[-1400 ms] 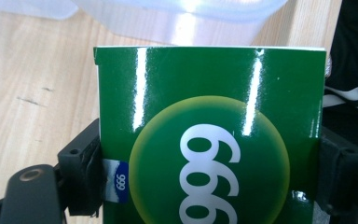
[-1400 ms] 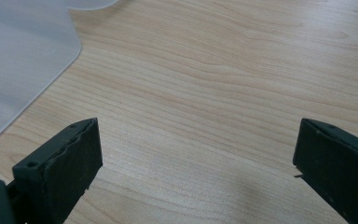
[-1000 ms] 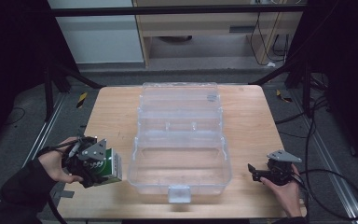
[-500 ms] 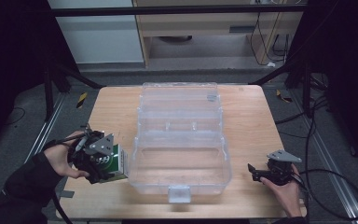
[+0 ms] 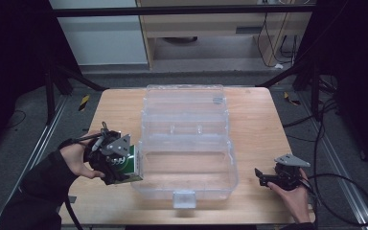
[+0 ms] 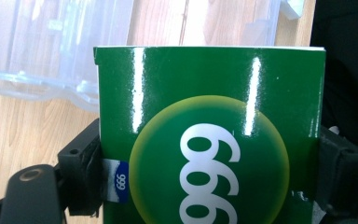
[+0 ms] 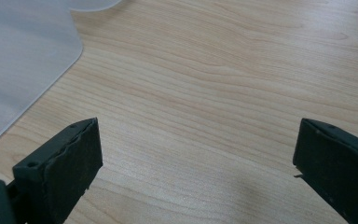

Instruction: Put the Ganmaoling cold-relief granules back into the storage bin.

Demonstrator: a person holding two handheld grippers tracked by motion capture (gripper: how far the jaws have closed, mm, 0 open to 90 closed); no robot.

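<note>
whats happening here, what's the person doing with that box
A person at a wooden table holds a gripper in each hand. The left gripper is clamped on a green box printed with "999", held right beside the open clear plastic case at the table's middle. The right gripper rests near the table's right edge, jaws open and empty.

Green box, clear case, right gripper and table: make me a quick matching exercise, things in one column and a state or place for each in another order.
Things:
1. green box
2. clear plastic case
3. right gripper
4. table

States:
A. lid open, lying mid-table
B. light wood surface under everything
C. clamped in the left gripper
D. open, holding nothing

Pairs: 1-C, 2-A, 3-D, 4-B
</note>
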